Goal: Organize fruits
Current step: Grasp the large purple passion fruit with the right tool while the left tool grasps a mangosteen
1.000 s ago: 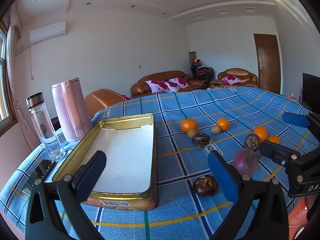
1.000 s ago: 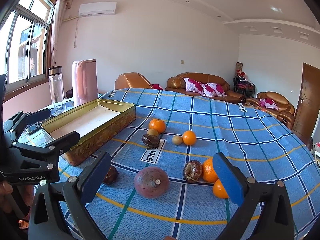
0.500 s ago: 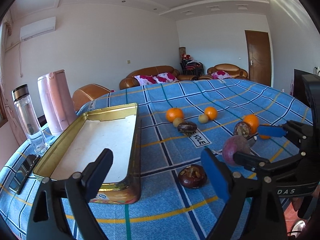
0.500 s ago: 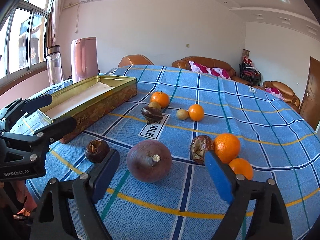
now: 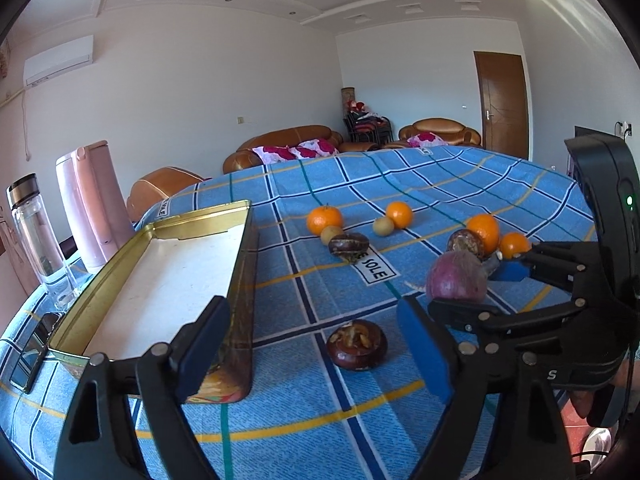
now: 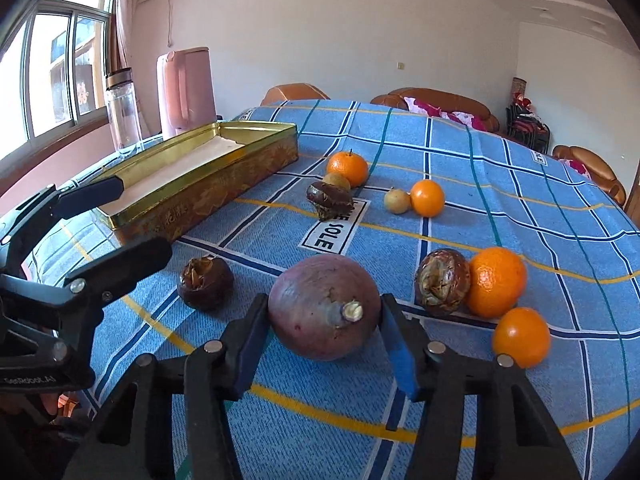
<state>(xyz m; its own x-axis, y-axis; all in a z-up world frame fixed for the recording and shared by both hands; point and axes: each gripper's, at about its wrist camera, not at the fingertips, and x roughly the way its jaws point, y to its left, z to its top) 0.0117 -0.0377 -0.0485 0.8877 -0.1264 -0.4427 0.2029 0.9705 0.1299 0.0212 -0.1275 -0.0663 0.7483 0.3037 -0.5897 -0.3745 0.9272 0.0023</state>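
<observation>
A large purple fruit lies on the blue checked tablecloth. My right gripper is closing on it, and both pads touch its sides. My left gripper stands open with its jaws closing. A dark brown fruit lies on the cloth between its fingers, touching neither. The open gold tin sits just left of that fruit. Several oranges, small yellow-green fruits and two more dark fruits lie further out.
A pink kettle and a glass bottle stand at the table's left corner behind the tin, and a phone lies by the near left edge. Brown sofas stand beyond the table.
Both grippers have come down closer to the table. The right jaws have narrowed from wide open onto the purple fruit. The left jaws have narrowed a little around the dark brown fruit.
</observation>
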